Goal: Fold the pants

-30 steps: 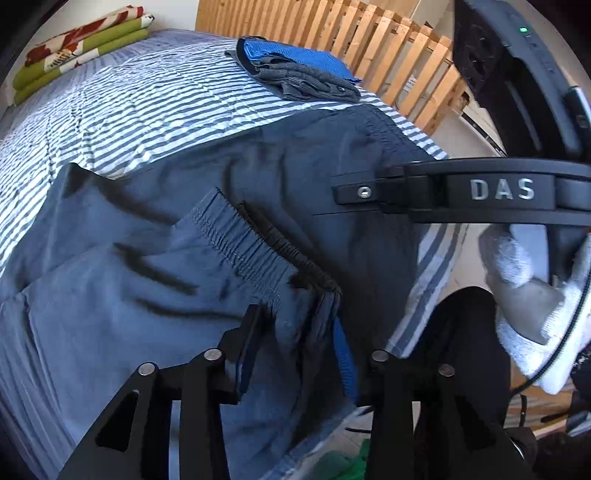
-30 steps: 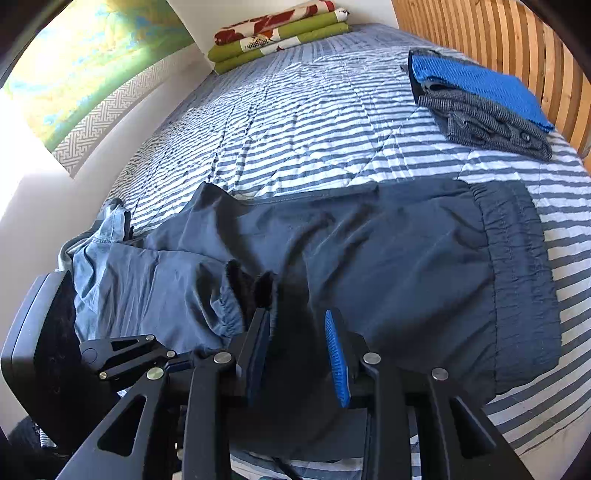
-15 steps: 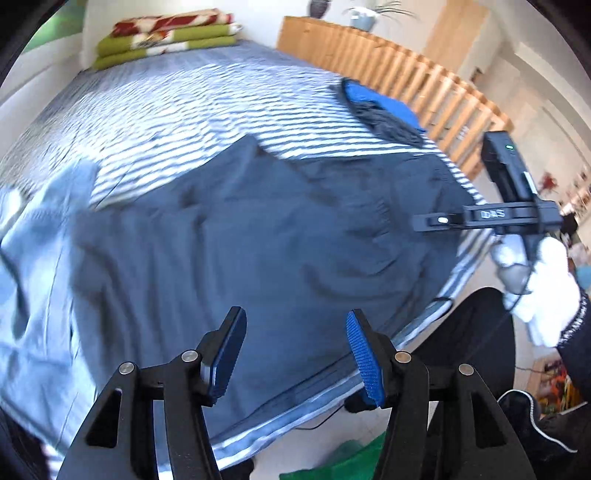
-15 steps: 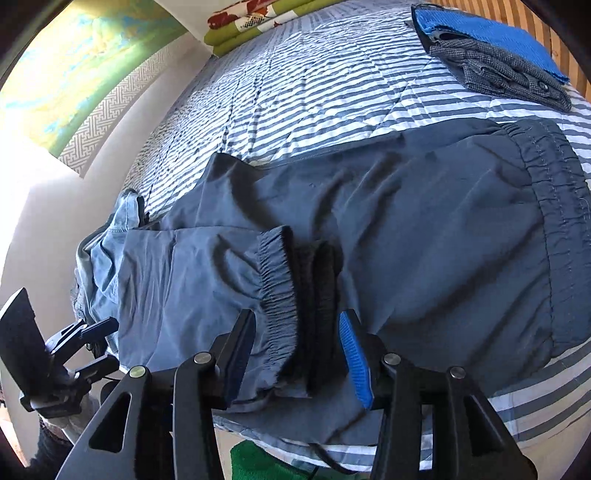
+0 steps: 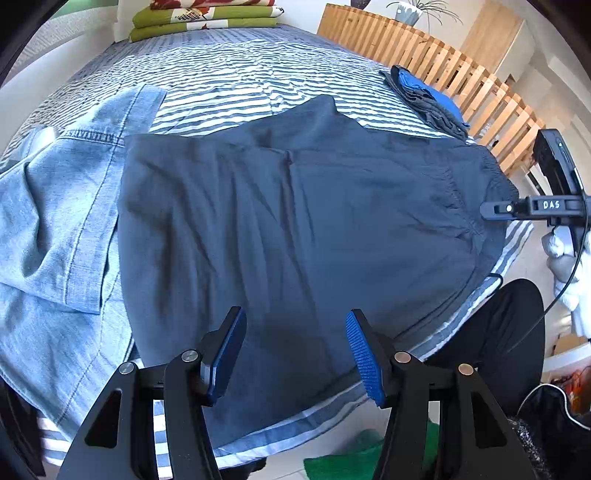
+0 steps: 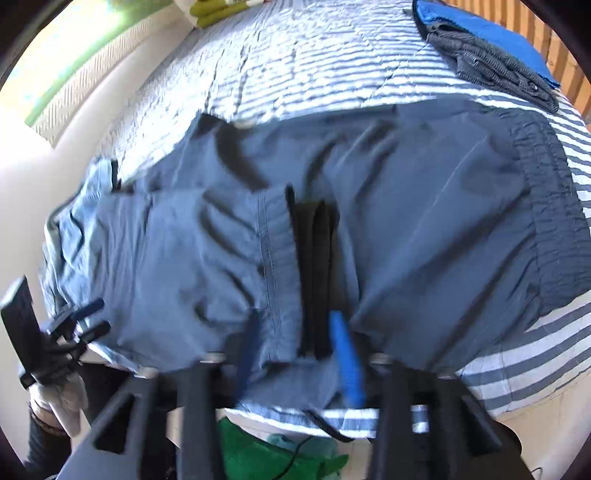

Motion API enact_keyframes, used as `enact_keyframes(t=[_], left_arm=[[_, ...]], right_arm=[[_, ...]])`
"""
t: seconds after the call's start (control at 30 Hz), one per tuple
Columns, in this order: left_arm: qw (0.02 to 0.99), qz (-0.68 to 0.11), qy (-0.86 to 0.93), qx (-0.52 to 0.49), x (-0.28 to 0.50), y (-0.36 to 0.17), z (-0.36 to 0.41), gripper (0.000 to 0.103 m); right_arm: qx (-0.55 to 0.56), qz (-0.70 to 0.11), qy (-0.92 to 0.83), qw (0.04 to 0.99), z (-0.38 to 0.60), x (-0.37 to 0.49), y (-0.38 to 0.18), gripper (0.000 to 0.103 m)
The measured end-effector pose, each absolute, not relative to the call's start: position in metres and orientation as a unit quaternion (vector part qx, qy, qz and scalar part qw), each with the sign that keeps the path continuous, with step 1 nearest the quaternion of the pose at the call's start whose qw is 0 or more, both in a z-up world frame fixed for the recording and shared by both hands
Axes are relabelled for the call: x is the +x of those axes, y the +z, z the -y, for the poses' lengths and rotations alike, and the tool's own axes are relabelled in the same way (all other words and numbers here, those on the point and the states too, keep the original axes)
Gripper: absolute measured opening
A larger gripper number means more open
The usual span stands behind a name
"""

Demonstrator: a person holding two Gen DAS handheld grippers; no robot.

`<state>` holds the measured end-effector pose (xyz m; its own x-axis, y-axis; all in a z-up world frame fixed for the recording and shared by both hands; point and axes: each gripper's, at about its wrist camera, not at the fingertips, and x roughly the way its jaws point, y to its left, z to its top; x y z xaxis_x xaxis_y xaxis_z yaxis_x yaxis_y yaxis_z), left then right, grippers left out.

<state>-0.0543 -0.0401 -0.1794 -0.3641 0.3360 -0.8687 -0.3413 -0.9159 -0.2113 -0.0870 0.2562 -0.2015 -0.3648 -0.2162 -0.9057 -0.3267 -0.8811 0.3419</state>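
Observation:
Dark grey-blue pants (image 5: pixel 314 221) lie folded across the near edge of the striped bed (image 5: pixel 240 74). My left gripper (image 5: pixel 295 350) hovers open above their near edge, with nothing between its blue pads. In the right wrist view, which is blurred by motion, the pants (image 6: pixel 443 221) show an elastic cuff (image 6: pixel 273 258) folded over the middle, with black bands beside it. My right gripper (image 6: pixel 295 343) stands open just over that cuff's near end. The right gripper (image 5: pixel 532 205) also shows at the pants' waistband side, and the left gripper (image 6: pixel 74 321) at the far left.
A light blue denim garment (image 5: pixel 55 221) lies left of the pants. A folded blue and grey stack (image 5: pixel 428 96) sits by the wooden slatted rail (image 5: pixel 461 74). Folded green blankets (image 5: pixel 207 22) are at the head. A person's black trouser leg (image 5: pixel 498 332) and green cloth (image 5: pixel 351 454) are below the bed edge.
My left gripper let go of the pants' folded end, opened and drew back to the left. My right gripper opened wider and dropped closer to the cuff.

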Motion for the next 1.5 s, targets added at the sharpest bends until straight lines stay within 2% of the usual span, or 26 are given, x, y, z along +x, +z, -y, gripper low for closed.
enact_keyframes(t=[0.3, 0.47, 0.67, 0.93, 1.1, 1.3, 1.5], left_arm=[[0.165, -0.038, 0.833, -0.527, -0.056, -0.181, 0.033, 0.060], [0.128, -0.091, 0.837, -0.524, -0.055, -0.188, 0.022, 0.060], [0.132, -0.106, 0.836, -0.522, -0.054, -0.196, 0.019, 0.060], [0.137, -0.101, 0.834, -0.524, -0.055, -0.202, 0.020, 0.060], [0.139, -0.092, 0.832, -0.530, -0.058, -0.207, 0.022, 0.060], [0.140, -0.088, 0.830, -0.532, -0.058, -0.208, 0.022, 0.060], [0.139, -0.094, 0.829, -0.534, -0.056, -0.209, 0.019, 0.060]], right_arm=[[-0.606, -0.246, 0.756, 0.017, -0.244, -0.108, -0.236, 0.056], [-0.604, -0.255, 0.755, 0.015, -0.241, -0.113, -0.239, 0.057], [-0.606, -0.261, 0.751, 0.017, -0.240, -0.116, -0.240, 0.056], [-0.605, -0.253, 0.754, 0.027, -0.238, -0.119, -0.238, 0.043], [-0.595, -0.245, 0.765, 0.025, -0.231, -0.120, -0.234, 0.027], [-0.571, -0.217, 0.791, 0.029, -0.218, -0.114, -0.222, 0.024], [-0.551, -0.127, 0.822, 0.063, -0.196, -0.109, -0.204, 0.023]])
